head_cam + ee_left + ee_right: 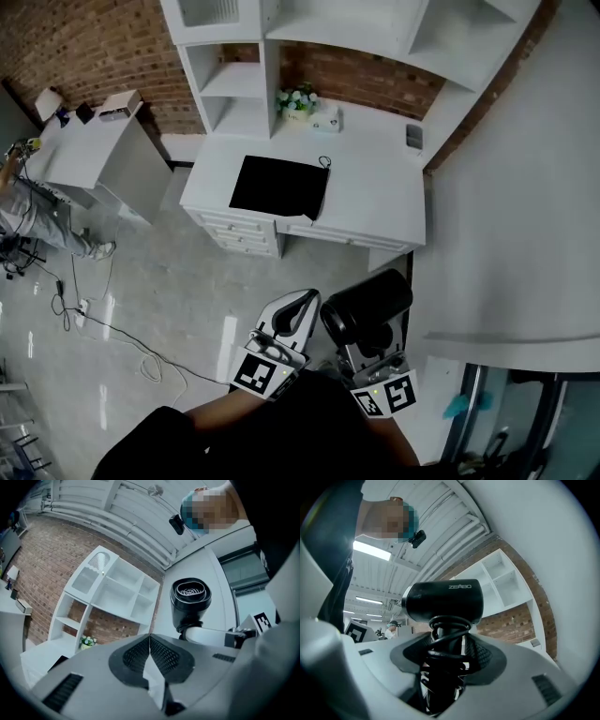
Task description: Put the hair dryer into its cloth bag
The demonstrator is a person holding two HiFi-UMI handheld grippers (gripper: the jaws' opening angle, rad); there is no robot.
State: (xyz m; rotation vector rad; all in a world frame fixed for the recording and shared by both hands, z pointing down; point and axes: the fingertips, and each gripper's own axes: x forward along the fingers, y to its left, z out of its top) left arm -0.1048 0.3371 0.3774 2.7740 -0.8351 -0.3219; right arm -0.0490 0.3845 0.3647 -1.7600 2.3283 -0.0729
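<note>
While you stand back from the white desk (375, 202), both grippers are raised in front of you, off its front edge and over the floor.

Grippers, two counted:
- Your left gripper (302, 305) has its two jaws pressed together tip to tip, with nothing between them.
- Your right gripper (447, 654) has its jaws standing wide and clamped on the handle of the hair dryer (367, 307). The cord (450, 623) is wound in coils round that handle, and the pads bear on both. The black barrel lies crosswise above the jaws.

Task items, one of each:
- The hair dryer is in your right gripper's hold, just beside the left gripper and well apart from the bag.
- The black cloth bag (279, 187) lies flat on the desk toward the front left corner, with a cord loop at its back right corner.

Other items on the desk:
- One flower pot (296, 101) stands at the back edge.
- One small white box (326, 116) sits just beside the pot.
- One small grey item (413, 137) lies near the back right corner. You cannot tell from these views what it is.
</note>
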